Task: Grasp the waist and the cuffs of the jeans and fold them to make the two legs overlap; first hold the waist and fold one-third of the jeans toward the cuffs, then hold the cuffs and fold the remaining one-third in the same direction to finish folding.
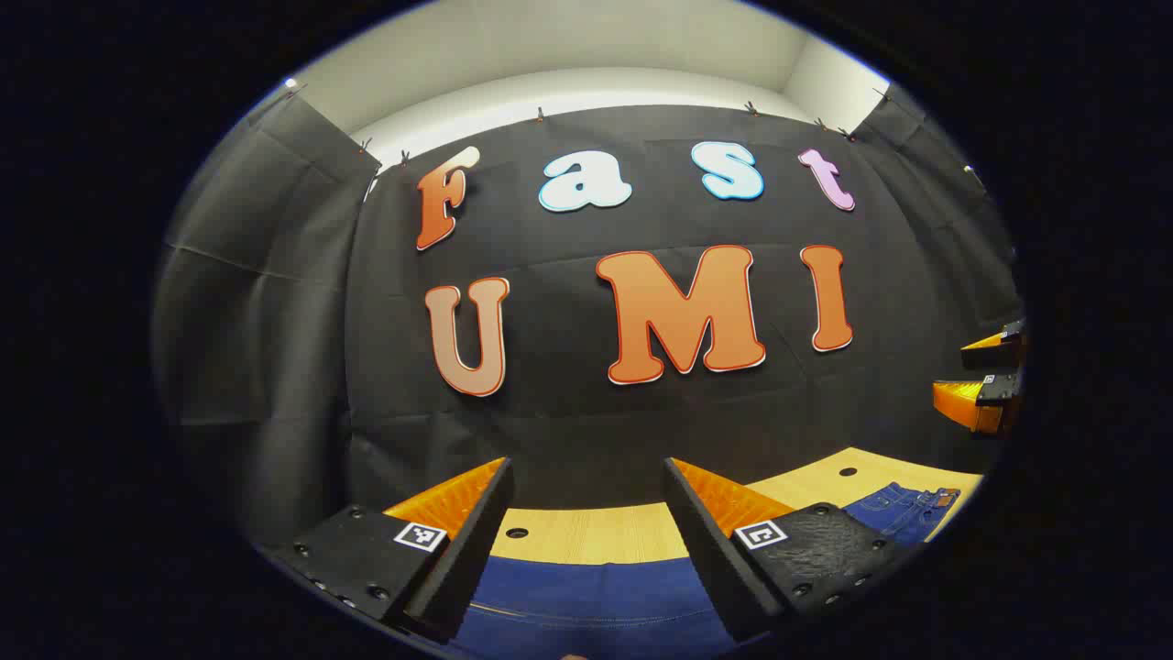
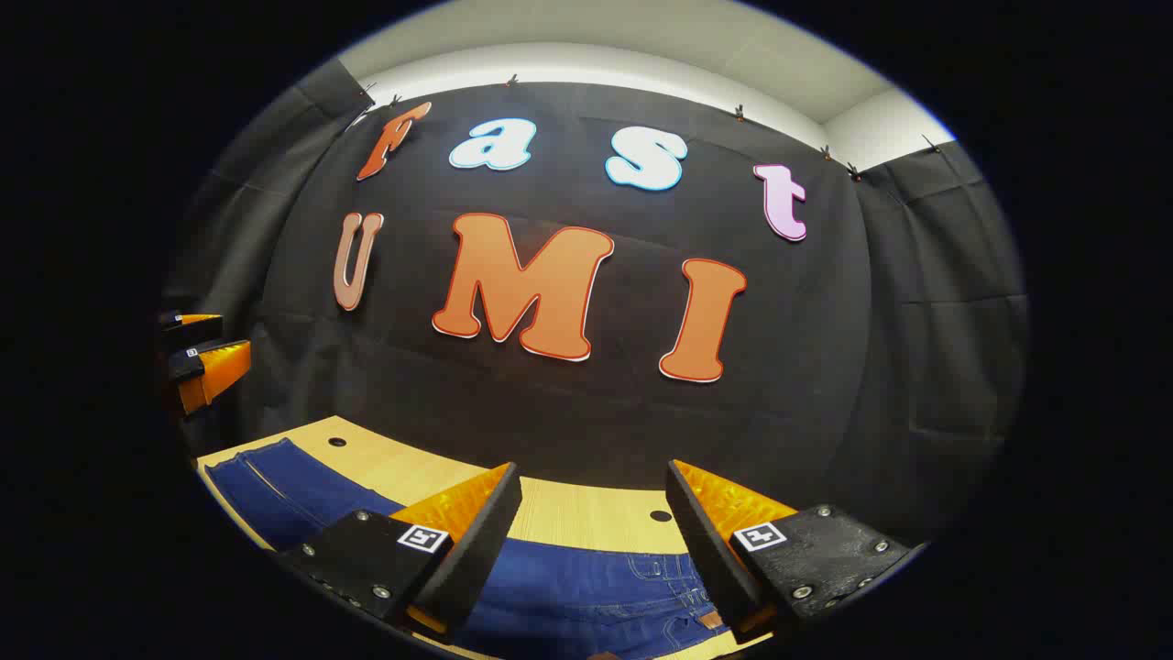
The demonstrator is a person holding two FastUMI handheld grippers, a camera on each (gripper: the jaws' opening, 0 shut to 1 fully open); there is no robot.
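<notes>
While jeans (image 2: 586, 577) lie flat on wood table (image 2: 568, 509) | left gripper (image 1: 586, 541) agape | right gripper (image 2: 594, 541) agape

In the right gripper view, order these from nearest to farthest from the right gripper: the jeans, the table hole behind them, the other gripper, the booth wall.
1. The jeans, directly under the right gripper, between its open fingers.
2. The table hole, just beyond the jeans, slightly right.
3. The left gripper, far off at the left edge.
4. The booth wall, behind the table.
</notes>
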